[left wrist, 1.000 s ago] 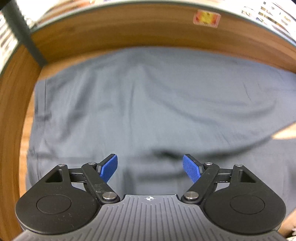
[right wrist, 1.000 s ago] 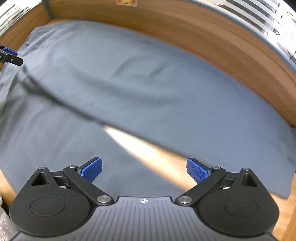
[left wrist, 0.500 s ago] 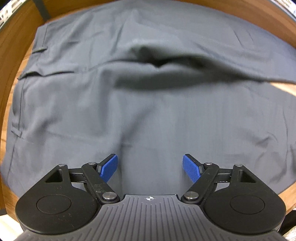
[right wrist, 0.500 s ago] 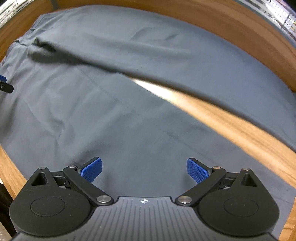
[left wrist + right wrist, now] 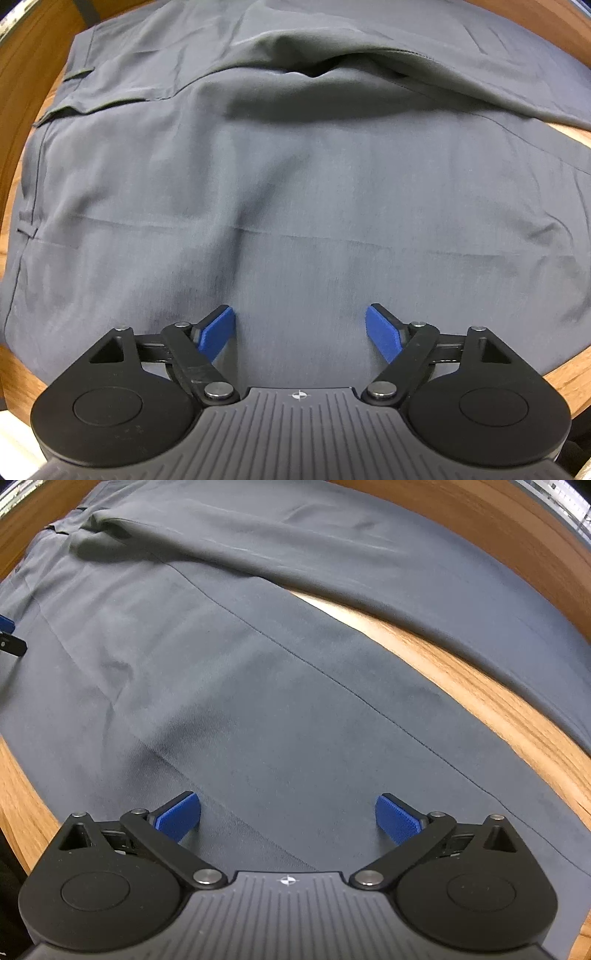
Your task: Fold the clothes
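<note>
1. A pair of dark grey woven trousers [image 5: 295, 192] lies spread flat on a brown wood-grain worktop [image 5: 491, 701], covering most of it in both wrist views.
2. Left wrist view: the waistband end with a belt loop and pocket edge sits at the left; a raised fold of cloth crosses the upper part and casts a shadow beneath it.
3. Right wrist view: the two legs run away toward the right, apart from each other, with a wedge of bare wood showing between them. A long seam runs diagonally down the nearer leg.
4. The left gripper [image 5: 300, 330], black with blue pads, points steeply down over the nearer leg. Its fingers [image 5: 218, 332] stand wide apart and are opening; flat cloth lies below the gap, and the pads press on nothing.
5. The right gripper [image 5: 288, 818], same build, hangs over the nearer leg further along. Its fingers [image 5: 397, 818] are spread wide, nothing clamped between them; whether the tips touch the cloth cannot be told.
6. One blue-padded tip of the left gripper shows at the left edge of the right wrist view, above the cloth.
7. Shallow creases mark the cloth in both views.
</note>
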`<state>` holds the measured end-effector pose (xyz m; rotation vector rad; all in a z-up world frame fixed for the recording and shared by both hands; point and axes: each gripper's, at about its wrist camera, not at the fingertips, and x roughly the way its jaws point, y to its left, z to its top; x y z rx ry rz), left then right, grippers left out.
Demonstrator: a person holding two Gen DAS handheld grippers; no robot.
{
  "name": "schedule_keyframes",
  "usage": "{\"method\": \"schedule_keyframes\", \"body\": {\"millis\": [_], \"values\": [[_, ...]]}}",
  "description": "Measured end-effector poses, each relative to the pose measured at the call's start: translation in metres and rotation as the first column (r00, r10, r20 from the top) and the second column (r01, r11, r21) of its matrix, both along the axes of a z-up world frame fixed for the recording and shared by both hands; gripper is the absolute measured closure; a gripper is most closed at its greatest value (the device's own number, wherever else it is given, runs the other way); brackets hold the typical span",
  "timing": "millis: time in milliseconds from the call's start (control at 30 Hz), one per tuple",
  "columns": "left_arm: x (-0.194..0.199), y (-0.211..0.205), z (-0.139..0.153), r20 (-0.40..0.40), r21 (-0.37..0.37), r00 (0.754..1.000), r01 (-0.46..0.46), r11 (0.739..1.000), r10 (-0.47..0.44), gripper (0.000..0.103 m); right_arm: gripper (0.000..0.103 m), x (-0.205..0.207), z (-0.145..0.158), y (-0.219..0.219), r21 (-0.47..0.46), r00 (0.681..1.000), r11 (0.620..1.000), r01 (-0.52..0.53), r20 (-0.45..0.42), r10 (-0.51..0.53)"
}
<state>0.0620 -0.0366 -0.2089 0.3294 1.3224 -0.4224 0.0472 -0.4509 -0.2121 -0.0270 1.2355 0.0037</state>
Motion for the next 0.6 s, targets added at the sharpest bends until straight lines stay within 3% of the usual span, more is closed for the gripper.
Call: {"method": "schedule_keyframes", "body": {"millis": [467,533,600], "values": [[-0.036,0.019,-0.002,-0.018,0.011,0.999,-0.039,0.999,0.039,0.018,0.0,-0.038,0.003,0.013,0.003,0.996,0.996,0.084,0.032,-0.084],[-0.037,0.02,0.0,-0.022,0.007,0.998,-0.053,0.999,0.054,0.03,0.0,-0.038,0.005,0.013,0.007,0.996,0.996,0.09,0.022,-0.09],[-0.038,0.02,0.005,-0.019,-0.013,0.998,-0.062,0.998,0.062,0.034,0.003,-0.037,0.009,0.011,0.011,0.994,0.995,0.104,0.015,-0.104]]}}
